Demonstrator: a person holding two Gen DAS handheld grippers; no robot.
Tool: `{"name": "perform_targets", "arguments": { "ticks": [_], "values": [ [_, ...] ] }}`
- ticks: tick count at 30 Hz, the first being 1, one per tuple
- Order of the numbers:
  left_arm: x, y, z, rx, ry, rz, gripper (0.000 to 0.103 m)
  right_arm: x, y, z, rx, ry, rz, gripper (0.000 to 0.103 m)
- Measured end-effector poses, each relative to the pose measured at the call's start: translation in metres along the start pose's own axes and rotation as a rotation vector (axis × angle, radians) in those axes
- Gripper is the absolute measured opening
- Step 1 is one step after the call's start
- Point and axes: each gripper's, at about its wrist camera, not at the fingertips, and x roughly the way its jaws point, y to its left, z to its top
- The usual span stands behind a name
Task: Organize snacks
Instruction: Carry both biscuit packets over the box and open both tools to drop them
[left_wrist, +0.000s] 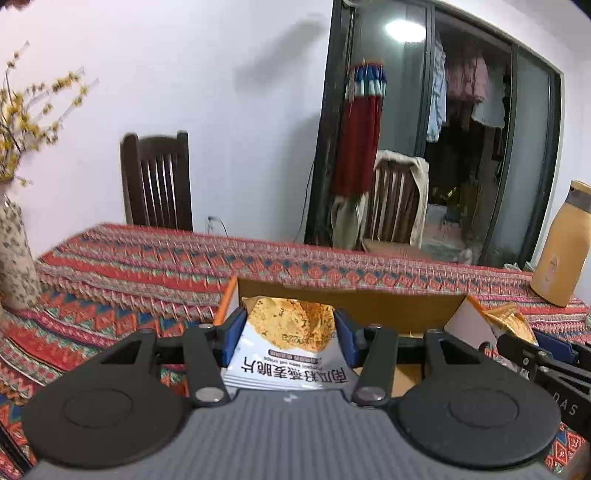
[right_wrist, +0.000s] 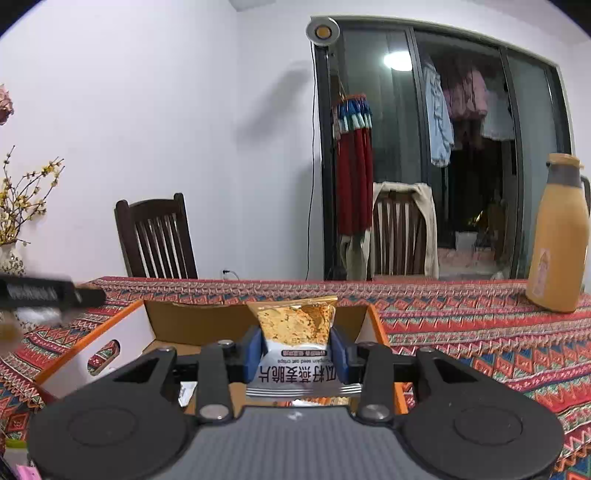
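My left gripper (left_wrist: 290, 332) is shut on a white and orange oat crisp packet (left_wrist: 291, 343), its blue pads pressing both sides, held over the near part of an open cardboard box (left_wrist: 351, 295). My right gripper (right_wrist: 296, 345) is shut on a second oat crisp packet (right_wrist: 295, 332) above the same cardboard box (right_wrist: 192, 317), whose white flap with a handle slot (right_wrist: 105, 350) stands at the left. In the left wrist view the right gripper's arm (left_wrist: 546, 354) and its packet (left_wrist: 511, 321) show at the right edge. A blurred part of the left gripper (right_wrist: 48, 291) crosses the right wrist view's left edge.
A red patterned tablecloth (left_wrist: 147, 266) covers the table. A tan flask (left_wrist: 561, 243) stands at the back right, a vase with yellow blossoms (left_wrist: 16, 254) at the left. Two wooden chairs (left_wrist: 159, 181) stand behind the table, before a white wall and a dark glass door (left_wrist: 461, 129).
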Motion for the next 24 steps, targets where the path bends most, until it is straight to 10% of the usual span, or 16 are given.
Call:
{"name": "perform_targets", "arguments": {
  "ticks": [14,16,18,24],
  "values": [
    [0.002,0.001,-0.007,0.002,-0.003,-0.021,0.056,0.008,0.003,-0.014,-0.001,0.042,-0.007,0.041],
    [-0.002,0.002,-0.008,-0.006,-0.02,-0.022,0.077,0.007,0.003,-0.014,0.011,0.047,0.001,0.054],
    [-0.009,0.002,-0.008,-0.008,-0.059,-0.001,0.095,0.005,0.002,-0.014,0.02,0.048,0.004,0.091],
    [-0.021,0.004,-0.004,-0.031,-0.087,0.01,0.103,-0.006,0.0,-0.011,0.036,0.01,-0.031,0.103]
  ]
}}
